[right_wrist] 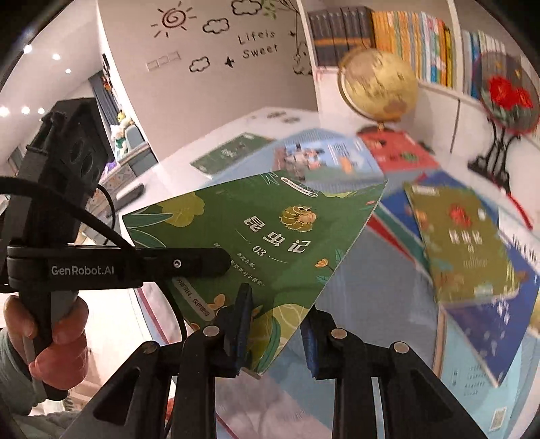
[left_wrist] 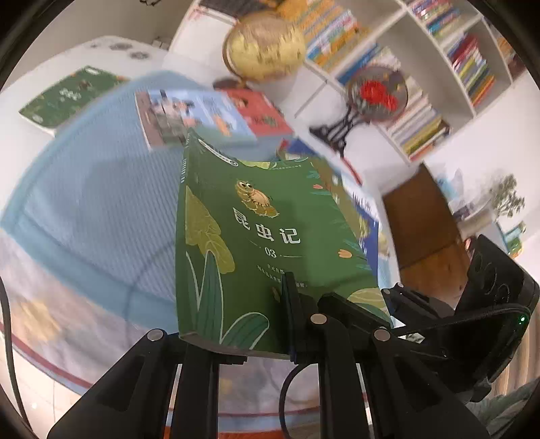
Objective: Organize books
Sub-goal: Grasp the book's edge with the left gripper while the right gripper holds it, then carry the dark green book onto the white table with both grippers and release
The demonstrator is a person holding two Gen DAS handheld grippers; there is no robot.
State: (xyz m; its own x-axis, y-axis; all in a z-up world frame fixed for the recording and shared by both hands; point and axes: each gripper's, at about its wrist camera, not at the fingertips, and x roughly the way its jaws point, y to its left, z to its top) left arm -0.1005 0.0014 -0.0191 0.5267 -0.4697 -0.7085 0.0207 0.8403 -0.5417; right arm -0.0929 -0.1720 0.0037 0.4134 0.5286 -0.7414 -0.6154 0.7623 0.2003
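Both grippers, left gripper (left_wrist: 290, 324) and right gripper (right_wrist: 276, 324), were clamped nearly shut on the green book (left_wrist: 270, 243), each pinching its near edge and holding it aloft. With grips only at that edge, the book could sag or twist free, probably dropping onto other books (right_wrist: 472, 243) ahead. Beneath lay a blue mat (left_wrist: 101, 189); beyond stood a globe (left_wrist: 265, 47) and bookshelf (left_wrist: 422, 67).

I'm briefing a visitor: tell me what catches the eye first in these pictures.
A green paperback book with a cartoon insect on its cover fills the middle, lifted above the pale blue mat and pinched by the left tool and the right tool. Behind it, a golden globe stands before the white bookshelf.
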